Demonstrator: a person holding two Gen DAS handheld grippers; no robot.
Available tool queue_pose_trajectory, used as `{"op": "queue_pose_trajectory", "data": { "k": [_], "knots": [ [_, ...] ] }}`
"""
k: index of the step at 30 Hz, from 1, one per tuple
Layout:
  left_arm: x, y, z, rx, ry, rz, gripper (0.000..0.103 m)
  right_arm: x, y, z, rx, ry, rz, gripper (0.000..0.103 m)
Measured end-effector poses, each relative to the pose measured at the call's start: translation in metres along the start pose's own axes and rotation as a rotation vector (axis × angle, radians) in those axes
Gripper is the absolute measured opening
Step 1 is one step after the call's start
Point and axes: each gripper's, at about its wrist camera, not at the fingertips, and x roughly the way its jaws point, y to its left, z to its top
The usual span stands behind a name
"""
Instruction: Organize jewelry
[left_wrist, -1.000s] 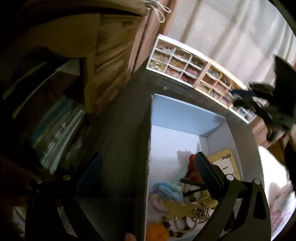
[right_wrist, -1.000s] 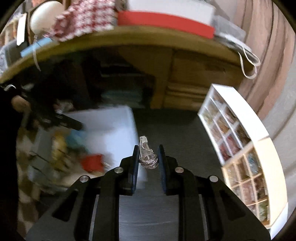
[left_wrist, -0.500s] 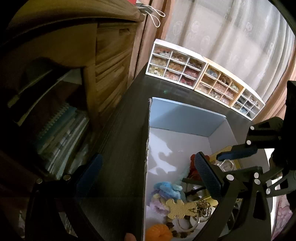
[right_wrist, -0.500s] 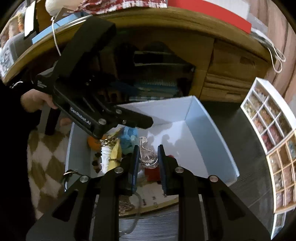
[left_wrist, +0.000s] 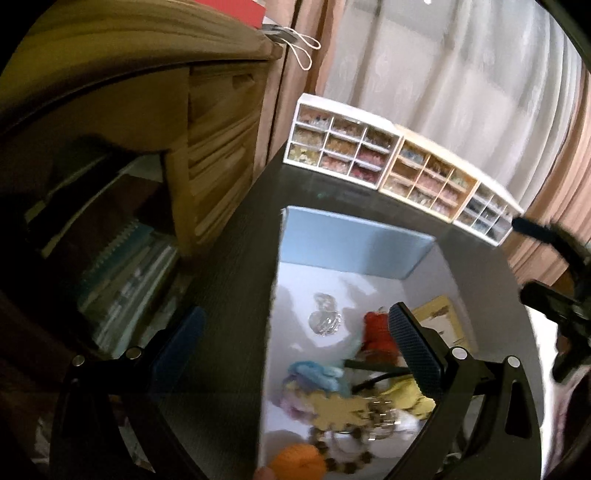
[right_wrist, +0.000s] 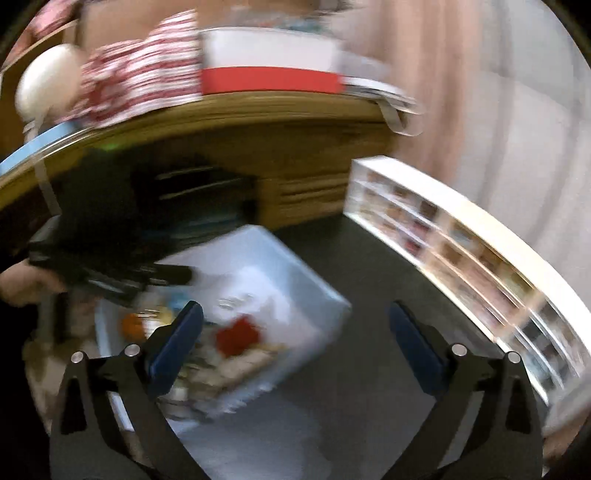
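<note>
A silver jewelry piece (left_wrist: 325, 318) lies loose on the white floor of the pale blue box (left_wrist: 354, 236), apart from both grippers. It shows blurred in the right wrist view as the silver piece (right_wrist: 232, 302) inside the box (right_wrist: 317, 295). My right gripper (right_wrist: 295, 339) is off the box's right corner over the dark table. Its jaws are opening wide, with nothing between them. My left gripper (left_wrist: 295, 347) is open and straddles the box's left wall, above a heap of keychains, beads and plush charms (left_wrist: 343, 402).
Three small drawer organizers (left_wrist: 391, 162) filled with beads line the table's far edge by the curtain. A wooden desk with drawers (left_wrist: 207, 122) stands to the left. A red plush item (left_wrist: 376, 332) and an orange pom-pom (left_wrist: 295, 461) lie in the box.
The right gripper opened and let go of the silver piece, which now lies on the box floor. It then swung away to the right of the box. The left gripper hardly moved.
</note>
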Motion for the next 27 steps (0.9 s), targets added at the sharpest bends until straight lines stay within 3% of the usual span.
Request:
{"op": "queue_pose_trajectory", "data": {
  "k": [3, 5, 7, 10, 16, 23, 27],
  "knots": [
    [-0.009, -0.003, 0.003, -0.023, -0.043, -0.018, 0.099, -0.004, -0.035, -0.024, 0.15, 0.007, -0.14, 0.096],
    [-0.017, -0.009, 0.004, -0.011, -0.078, -0.022, 0.099, 0.001, -0.066, -0.047, 0.276, 0.054, -0.283, 0.096],
    [-0.022, -0.019, 0.006, 0.034, -0.098, -0.009, 0.099, 0.003, -0.088, -0.065, 0.364, 0.101, -0.419, 0.096],
    [-0.027, -0.039, 0.006, 0.122, -0.126, 0.013, 0.099, 0.001, -0.122, -0.096, 0.536, 0.121, -0.512, 0.096],
    [-0.023, -0.074, 0.006, 0.172, -0.11, 0.053, 0.099, 0.007, -0.142, -0.13, 0.631, 0.153, -0.591, 0.096],
    [-0.008, -0.092, 0.012, 0.05, -0.019, -0.051, 0.099, 0.019, -0.16, -0.142, 0.735, 0.219, -0.586, 0.096],
    [0.002, -0.116, 0.016, 0.05, -0.01, -0.073, 0.099, 0.022, -0.16, -0.139, 0.734, 0.247, -0.611, 0.096]
  ]
}}
